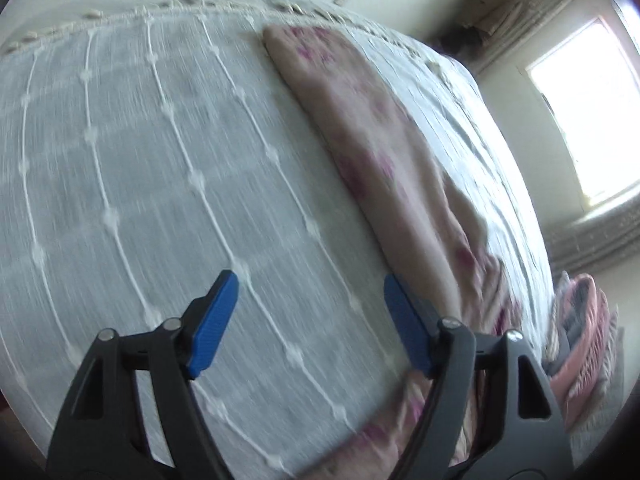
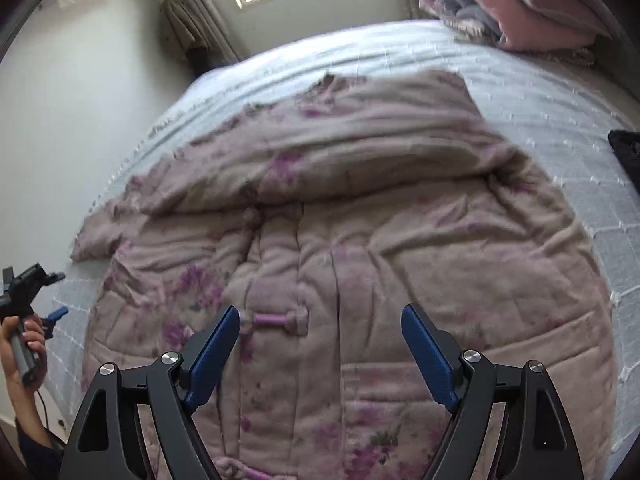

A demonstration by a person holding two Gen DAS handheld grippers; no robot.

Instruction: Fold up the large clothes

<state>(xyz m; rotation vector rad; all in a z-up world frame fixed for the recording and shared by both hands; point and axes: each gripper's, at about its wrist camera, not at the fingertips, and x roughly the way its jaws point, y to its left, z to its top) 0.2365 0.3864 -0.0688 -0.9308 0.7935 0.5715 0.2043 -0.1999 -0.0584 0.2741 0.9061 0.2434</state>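
- I see the quilted coat [image 2: 340, 240] spread on the bed [image 2: 540, 92].
- Folded bedding [image 2: 520, 8] sits at the bed's far right corner.
- My left tool [image 2: 52, 316] hangs off the coat's left side.

In my left wrist view, motion blur smears the white bedspread [image 1: 160, 168] and the floral quilted jacket [image 1: 384, 152]; the jacket's lower end runs behind my gripper arm at the bottom of the frame. The window [image 1: 588, 112] at right is blown out. In my right wrist view, the jacket's hem is cut by the bottom edge, and a dark object [image 2: 626, 152] at the right edge cannot be identified.
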